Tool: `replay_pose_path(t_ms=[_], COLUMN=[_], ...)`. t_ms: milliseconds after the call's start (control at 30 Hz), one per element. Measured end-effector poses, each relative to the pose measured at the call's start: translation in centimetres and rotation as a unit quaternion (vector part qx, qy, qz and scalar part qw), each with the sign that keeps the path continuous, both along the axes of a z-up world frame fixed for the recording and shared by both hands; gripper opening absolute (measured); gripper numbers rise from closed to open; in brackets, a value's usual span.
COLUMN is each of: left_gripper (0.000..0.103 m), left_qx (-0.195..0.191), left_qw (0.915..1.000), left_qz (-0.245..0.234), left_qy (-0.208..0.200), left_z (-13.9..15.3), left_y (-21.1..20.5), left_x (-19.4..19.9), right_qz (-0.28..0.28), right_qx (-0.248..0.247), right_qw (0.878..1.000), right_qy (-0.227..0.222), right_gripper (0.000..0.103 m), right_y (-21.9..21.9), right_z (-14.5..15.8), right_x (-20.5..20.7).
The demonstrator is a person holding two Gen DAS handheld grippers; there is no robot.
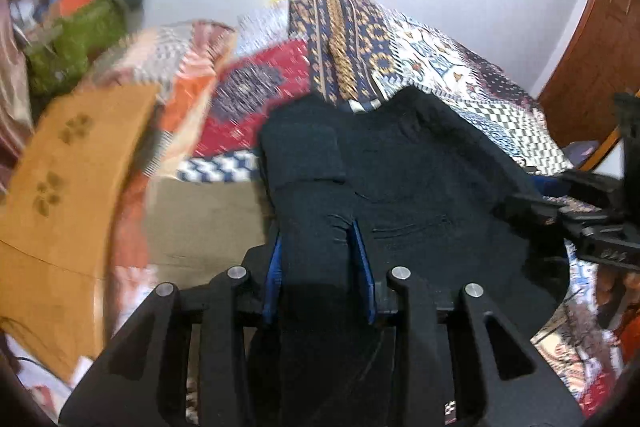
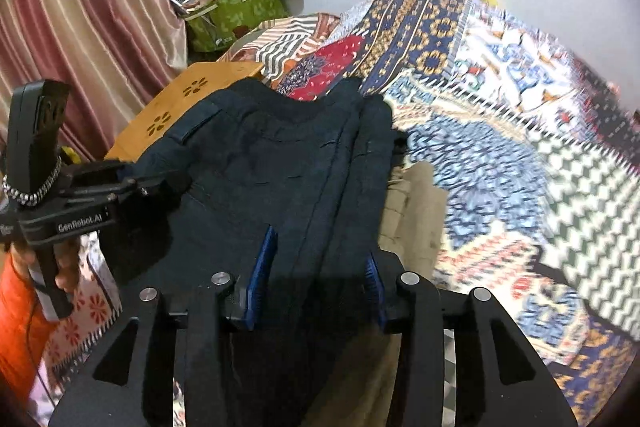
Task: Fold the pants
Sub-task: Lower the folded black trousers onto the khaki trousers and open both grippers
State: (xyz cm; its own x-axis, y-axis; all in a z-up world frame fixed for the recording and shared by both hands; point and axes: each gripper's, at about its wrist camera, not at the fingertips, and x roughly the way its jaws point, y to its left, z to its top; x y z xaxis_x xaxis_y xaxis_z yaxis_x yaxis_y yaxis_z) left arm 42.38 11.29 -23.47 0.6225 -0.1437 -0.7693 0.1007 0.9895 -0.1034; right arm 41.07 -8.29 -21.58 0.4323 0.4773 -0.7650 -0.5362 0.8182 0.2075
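Pants (image 1: 400, 163), dark and folded over, were seen lying on a patterned bedspread (image 1: 460, 67), with tan cloth (image 1: 208, 219) beneath one edge. Soft, limp and fairly thick fabric was judged likely to sag and slide unless taken at a doubled edge or seam. Both tools were angled steeply down over the near edge. Cloth was seen between the partly parted blue pads (image 1: 362, 259) of the left gripper (image 1: 320, 267); whether it was pinched could not be told. Fabric likewise lay between the half-open jaws of the right gripper (image 2: 316, 267), grip uncertain.
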Motion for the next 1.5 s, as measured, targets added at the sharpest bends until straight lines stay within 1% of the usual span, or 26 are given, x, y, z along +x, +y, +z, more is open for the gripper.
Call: replay_pose_path(t_ms=[67, 133, 167, 200, 233, 300, 333, 400, 467, 533, 567, 633, 700, 800, 900, 967, 1033, 1067, 1100, 1200, 1333, 1367, 1400, 1433, 1500], left_gripper=[0.031, 0.031, 0.031, 0.031, 0.031, 0.031, 0.031, 0.031, 0.031, 0.032, 0.032, 0.032, 0.032, 0.032, 0.032, 0.032, 0.036, 0.040, 0.042, 0.042, 0.042, 0.044, 0.046, 0.047, 0.048], left_qx=[0.012, 0.001, -0.006, -0.009, -0.006, 0.002, 0.001, -0.005, 0.017, 0.039, 0.045, 0.047, 0.048, 0.042, 0.043, 0.048, 0.046, 0.046, 0.046, 0.044, 0.033, 0.032, 0.032, 0.033, 0.035], left_qw=[0.9996, 0.9990, 0.9988, 0.9985, 0.9982, 0.9981, 0.9983, 0.9992, 0.9997, 0.9991, 0.9988, 0.9985, 0.9986, 0.9989, 0.9990, 0.9986, 0.9979, 0.9974, 0.9966, 0.9940, 0.9869, 0.9835, 0.9813, 0.9765, 0.9698], left_qz=[0.006, 0.007, 0.003, -0.002, -0.007, -0.015, -0.018, -0.018, -0.015, -0.013, -0.013, -0.014, -0.012, -0.008, -0.009, -0.011, -0.011, -0.008, -0.003, 0.002, 0.008, 0.011, 0.012, 0.015, 0.018], left_qy=[-0.027, -0.045, -0.049, -0.054, -0.058, -0.061, -0.056, -0.036, -0.009, 0.008, 0.014, 0.024, 0.021, 0.020, 0.005, -0.021, -0.043, -0.054, -0.068, -0.100, -0.158, -0.178, -0.190, -0.212, -0.241], left_z=[1.5, 2.9, 3.5, 3.9, 4.3, 4.2, 3.8, 2.6, 0.5, -1.4, -2.0, -3.3, -3.6, -2.6, -0.8, 1.3, 3.2, 4.1, 5.5, 8.4, 13.4, 15.0, 15.9, 17.4, 19.3], left_y=[0.2, 0.4, 0.3, 0.2, -0.2, -0.9, -1.3, -1.7, -2.5, -2.9, -3.0, -3.0, -3.0, -3.2, -3.5, -3.9, -4.2, -4.4, -4.6, -5.1, -5.7, -6.0, -6.0, -6.3, -6.7], left_x=[-1.0, -1.9, -2.2, -2.6, -3.0, -3.5, -3.7, -3.9, -3.8, -3.8, -3.8, -3.9, -4.0, -4.4, -5.2, -6.4, -7.4, -8.0, -8.8, -10.8, -14.5, -15.9, -16.8, -18.4, -20.6], right_qz=[-0.003, -0.004, -0.002, 0.001, 0.003, 0.010, 0.013, 0.018, 0.018, 0.013, 0.012, 0.012, 0.013, 0.009, 0.003, 0.001, 0.001, 0.002, 0.001, 0.000, -0.003, -0.004, -0.005, -0.006, -0.008], right_qx=[-0.003, 0.008, 0.015, 0.025, 0.027, 0.028, 0.026, 0.019, 0.012, -0.007, -0.018, -0.027, -0.029, -0.020, -0.002, 0.009, 0.022, 0.026, 0.034, 0.052, 0.074, 0.078, 0.082, 0.087, 0.098], right_qw=[1.000, 0.999, 0.999, 0.999, 0.998, 0.998, 0.998, 0.998, 0.999, 0.999, 0.999, 0.999, 0.999, 0.999, 1.000, 0.999, 0.999, 0.998, 0.997, 0.993, 0.984, 0.981, 0.978, 0.975, 0.969], right_qy=[-0.020, -0.037, -0.042, -0.048, -0.052, -0.061, -0.061, -0.050, -0.035, -0.031, -0.030, -0.029, -0.030, -0.027, -0.026, -0.033, -0.050, -0.058, -0.072, -0.106, -0.163, -0.179, -0.193, -0.203, -0.226], right_gripper=[0.038, 0.039, 0.040, 0.043, 0.046, 0.047, 0.047, 0.047, 0.047, 0.047, 0.047, 0.047, 0.047, 0.048, 0.048, 0.048, 0.048, 0.048, 0.048, 0.048, 0.048, 0.048, 0.048, 0.048, 0.048], right_y=[-0.7, -0.8, -0.9, -0.8, -0.7, 0.2, 0.5, 1.5, 1.9, 1.9, 2.0, 1.8, 1.6, 1.2, 0.6, 0.3, 0.0, -0.2, -0.4, -1.0, -2.1, -2.4, -2.7, -2.9, -3.4], right_z=[1.5, 2.6, 3.1, 3.8, 4.1, 4.4, 4.4, 3.3, 1.6, 0.0, -0.9, -1.6, -1.6, -0.5, 0.9, 2.0, 3.9, 4.8, 6.1, 9.2, 14.0, 15.3, 16.3, 17.2, 19.1], right_x=[-1.2, -1.6, -1.9, -2.3, -2.6, -3.1, -3.2, -3.1, -3.3, -3.3, -3.4, -3.7, -4.0, -4.5, -4.9, -5.5, -6.5, -7.1, -7.9, -10.0, -13.8, -15.0, -15.9, -16.7, -18.8])
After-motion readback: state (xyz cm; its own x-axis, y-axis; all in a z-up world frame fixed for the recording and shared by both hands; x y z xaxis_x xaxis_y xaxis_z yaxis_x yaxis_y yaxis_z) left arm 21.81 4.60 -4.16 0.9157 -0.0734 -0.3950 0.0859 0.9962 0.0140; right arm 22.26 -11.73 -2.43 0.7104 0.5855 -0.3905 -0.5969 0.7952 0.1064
